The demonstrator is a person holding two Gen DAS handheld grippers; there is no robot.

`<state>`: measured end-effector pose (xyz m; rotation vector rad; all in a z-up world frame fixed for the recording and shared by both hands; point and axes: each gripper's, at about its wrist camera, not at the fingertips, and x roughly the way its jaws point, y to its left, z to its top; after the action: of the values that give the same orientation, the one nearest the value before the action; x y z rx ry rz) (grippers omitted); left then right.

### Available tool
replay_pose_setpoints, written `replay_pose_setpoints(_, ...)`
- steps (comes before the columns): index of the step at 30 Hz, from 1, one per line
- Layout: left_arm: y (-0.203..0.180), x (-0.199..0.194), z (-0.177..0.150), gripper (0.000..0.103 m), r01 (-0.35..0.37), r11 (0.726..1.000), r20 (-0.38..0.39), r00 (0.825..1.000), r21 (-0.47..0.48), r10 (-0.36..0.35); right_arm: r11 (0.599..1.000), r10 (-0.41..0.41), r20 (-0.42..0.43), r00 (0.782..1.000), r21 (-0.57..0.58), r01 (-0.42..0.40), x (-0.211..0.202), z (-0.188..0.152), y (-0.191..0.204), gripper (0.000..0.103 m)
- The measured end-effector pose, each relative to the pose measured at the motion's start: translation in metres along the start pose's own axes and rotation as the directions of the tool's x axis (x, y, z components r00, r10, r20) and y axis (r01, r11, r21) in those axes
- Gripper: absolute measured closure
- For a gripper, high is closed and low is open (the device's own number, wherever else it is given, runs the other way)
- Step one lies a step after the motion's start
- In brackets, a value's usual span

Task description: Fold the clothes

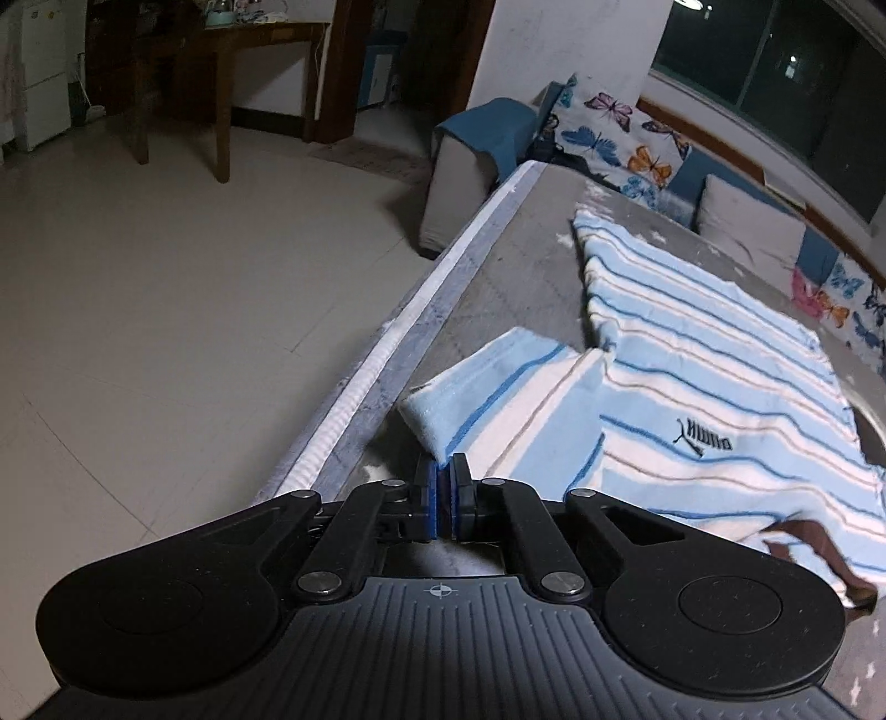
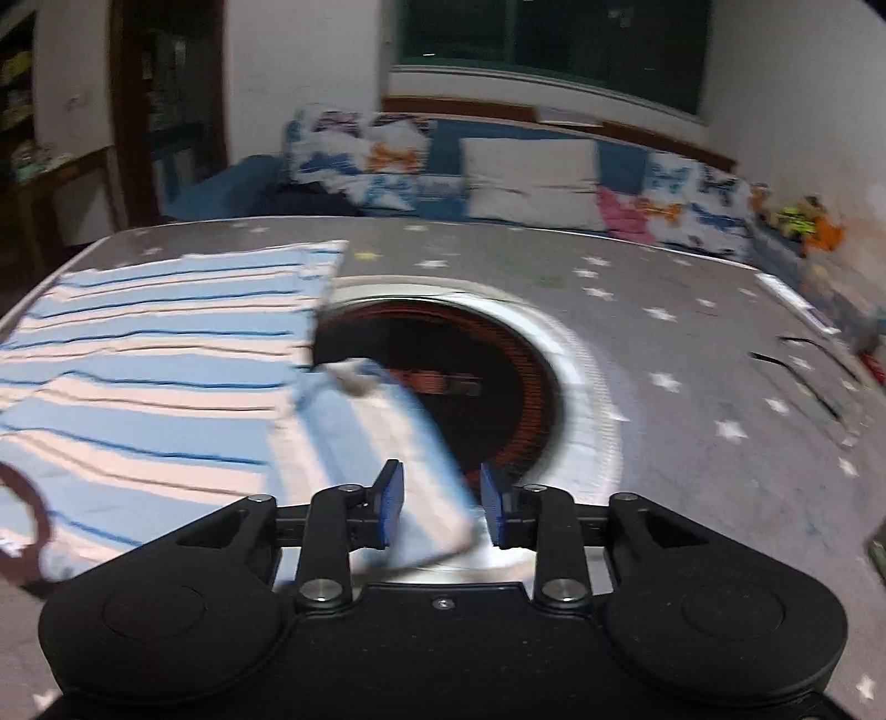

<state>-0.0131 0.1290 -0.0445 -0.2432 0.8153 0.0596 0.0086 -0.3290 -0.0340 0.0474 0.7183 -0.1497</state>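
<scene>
A light blue and white striped shirt (image 1: pixel 720 387) lies spread flat on the grey star-print tabletop (image 1: pixel 498 277), with a black logo on its chest. My left gripper (image 1: pixel 443 487) is shut on the hem of the shirt's near sleeve (image 1: pixel 498 387), close to the table's left edge. In the right wrist view, which is blurred, the shirt (image 2: pixel 155 354) fills the left side. Its other sleeve (image 2: pixel 387 443) runs down between the blue pads (image 2: pixel 390 501) of my right gripper (image 2: pixel 441 501). Those jaws stand apart and do not press on the cloth.
A dark round opening with a reddish ring (image 2: pixel 443 376) sits in the tabletop right of the shirt. The table edge (image 1: pixel 387 343) drops to a tiled floor (image 1: pixel 166 304). A sofa with butterfly cushions (image 1: pixel 620 133) stands behind the table, and a wooden desk (image 1: pixel 221 50) stands far left.
</scene>
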Motion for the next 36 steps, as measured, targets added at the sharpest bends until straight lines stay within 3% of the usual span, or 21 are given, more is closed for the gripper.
replay_pose_setpoints(3, -0.002, -0.001, 0.007, 0.098, -0.013, 1.000, 0.021, 1.000, 0.015, 0.013, 0.998, 0.059, -0.035, 0.998, -0.018, -0.059, 0.010, -0.004, 0.014, 0.056)
replay_pose_setpoints(11, -0.004, -0.004, 0.003, 0.089, -0.084, 0.993, 0.023, 0.996, 0.081, 0.082, 0.996, 0.062, -0.098, 0.993, -0.062, -0.068, 0.013, -0.009, 0.019, 0.055)
replay_pose_setpoints(17, -0.025, -0.040, 0.001, 0.089, -0.002, 0.987, 0.080, 0.997, 0.161, -0.011, 0.991, 0.086, -0.067, 0.994, -0.096, -0.092, 0.001, -0.001, 0.029, 0.049)
replay_pose_setpoints(19, -0.046, -0.051, -0.003, 0.089, 0.087, 0.969, 0.074, 0.992, 0.233, -0.106, 0.988, 0.109, -0.070, 0.992, -0.102, -0.115, 0.002, -0.001, 0.036, 0.048)
replay_pose_setpoints(21, -0.069, -0.059, -0.009, 0.089, 0.182, 0.934, 0.050, 0.977, 0.309, -0.206, 0.985, 0.124, -0.078, 0.989, -0.110, -0.132, 0.006, -0.003, 0.044, 0.048)
replay_pose_setpoints(25, -0.114, -0.051, -0.025, 0.089, 0.304, 0.851, -0.059, 0.949, 0.428, -0.309, 0.981, 0.138, -0.094, 0.986, -0.121, -0.149, 0.012, -0.005, 0.055, 0.048)
replay_pose_setpoints(30, -0.152, -0.030, -0.039, 0.088, 0.350, 0.802, -0.136, 0.936, 0.484, -0.326, 0.979, 0.149, -0.108, 0.983, -0.123, -0.162, 0.016, -0.007, 0.060, 0.045)
replay_pose_setpoints(32, -0.159, -0.025, -0.044, 0.087, 0.346, 0.798, -0.146, 0.937, 0.493, -0.316, 0.979, 0.149, -0.112, 0.983, -0.127, -0.162, 0.016, -0.008, 0.061, 0.043)
replay_pose_setpoints(34, -0.164, -0.015, -0.048, 0.086, 0.302, 0.806, -0.137, 0.953, 0.509, -0.271, 0.978, 0.148, -0.119, 0.982, -0.131, -0.164, 0.017, -0.009, 0.061, 0.043)
replay_pose_setpoints(36, -0.169, -0.004, -0.048, 0.076, 0.289, 0.813, -0.135, 0.957, 0.506, -0.256, 0.978, 0.149, -0.119, 0.982, -0.128, -0.164, 0.018, -0.010, 0.061, 0.041)
